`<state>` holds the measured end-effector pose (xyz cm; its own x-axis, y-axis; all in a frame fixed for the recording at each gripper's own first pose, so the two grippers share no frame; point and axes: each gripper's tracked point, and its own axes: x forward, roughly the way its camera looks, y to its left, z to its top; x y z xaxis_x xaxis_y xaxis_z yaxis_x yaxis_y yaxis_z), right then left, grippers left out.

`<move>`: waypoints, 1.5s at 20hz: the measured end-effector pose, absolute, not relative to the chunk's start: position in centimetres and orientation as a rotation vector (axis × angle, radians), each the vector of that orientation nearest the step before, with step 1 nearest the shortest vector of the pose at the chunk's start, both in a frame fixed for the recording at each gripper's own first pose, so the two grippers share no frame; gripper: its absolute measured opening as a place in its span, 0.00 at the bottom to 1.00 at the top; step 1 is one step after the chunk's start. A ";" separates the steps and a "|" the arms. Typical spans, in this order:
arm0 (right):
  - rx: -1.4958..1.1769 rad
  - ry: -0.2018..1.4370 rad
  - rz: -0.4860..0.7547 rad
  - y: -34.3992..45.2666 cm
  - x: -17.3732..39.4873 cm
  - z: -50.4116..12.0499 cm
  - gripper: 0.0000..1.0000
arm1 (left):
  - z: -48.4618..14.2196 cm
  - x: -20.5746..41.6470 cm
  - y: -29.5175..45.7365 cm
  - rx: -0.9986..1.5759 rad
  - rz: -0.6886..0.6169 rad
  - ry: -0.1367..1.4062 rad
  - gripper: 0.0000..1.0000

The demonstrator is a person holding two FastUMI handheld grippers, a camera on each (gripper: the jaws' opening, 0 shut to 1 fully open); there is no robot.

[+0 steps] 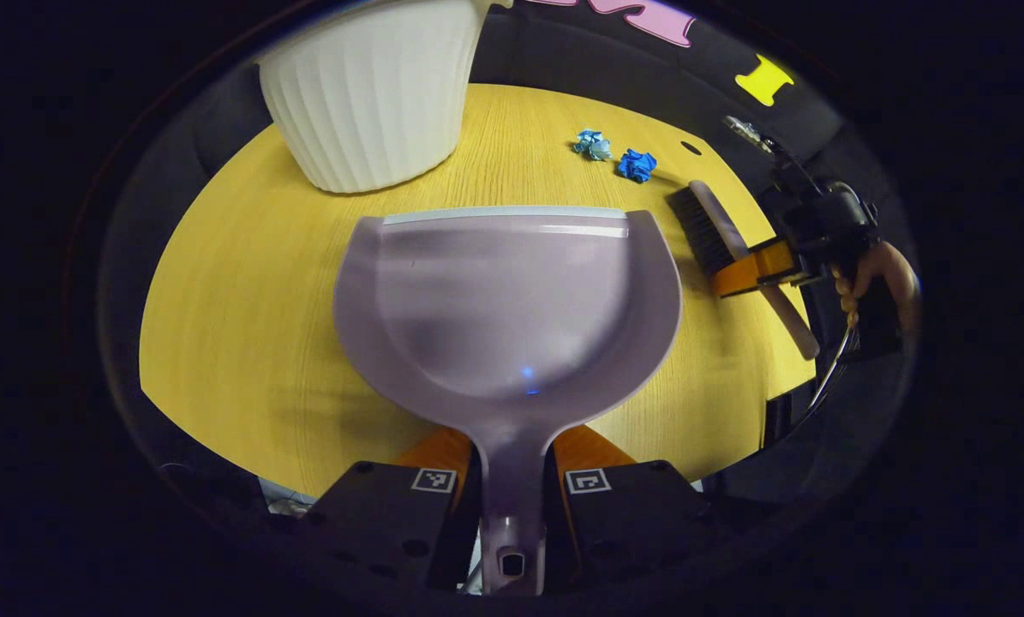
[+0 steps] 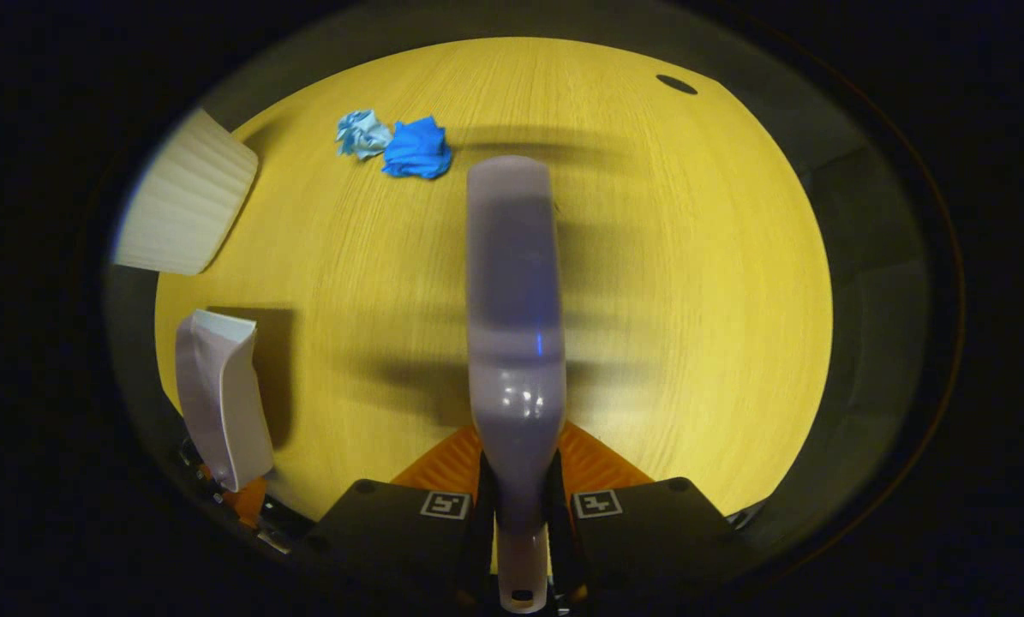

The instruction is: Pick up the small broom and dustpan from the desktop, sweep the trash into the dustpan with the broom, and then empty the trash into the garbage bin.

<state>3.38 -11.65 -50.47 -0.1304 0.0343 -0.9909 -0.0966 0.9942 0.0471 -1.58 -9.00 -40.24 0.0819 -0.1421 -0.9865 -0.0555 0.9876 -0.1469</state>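
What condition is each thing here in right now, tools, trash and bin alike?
Dustpan: empty, handle clamped between the left gripper fingers.
Broom: handle clamped by the right gripper, bristles not touching the trash.
Light blue paper ball: crumpled, unswept, on the table.
Dark blue paper ball: crumpled, touching the light one.
Garbage bin: upright on the table; its inside is hidden.

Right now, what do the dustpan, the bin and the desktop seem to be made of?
Dustpan: smooth lilac plastic, probably; its surface has a soft sheen and a moulded rim. Garbage bin: white, ribbed, matte, likely plastic too. Desktop: yellow wood or wood-look laminate; fine grain lines run across it, but the pictures cannot settle which.
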 end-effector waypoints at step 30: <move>-0.665 1.658 1.163 -3.7 15.3 -49.0 0.29 | -41.7 1.4 -12.1 -0.131 -0.112 1.596 0.30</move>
<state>15.26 -3.66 -49.01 -0.3828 0.0904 -0.9194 -0.8337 0.3950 0.3860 1.40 -12.14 -41.74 -0.0272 -0.1535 -0.9878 -0.0146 0.9881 -0.1532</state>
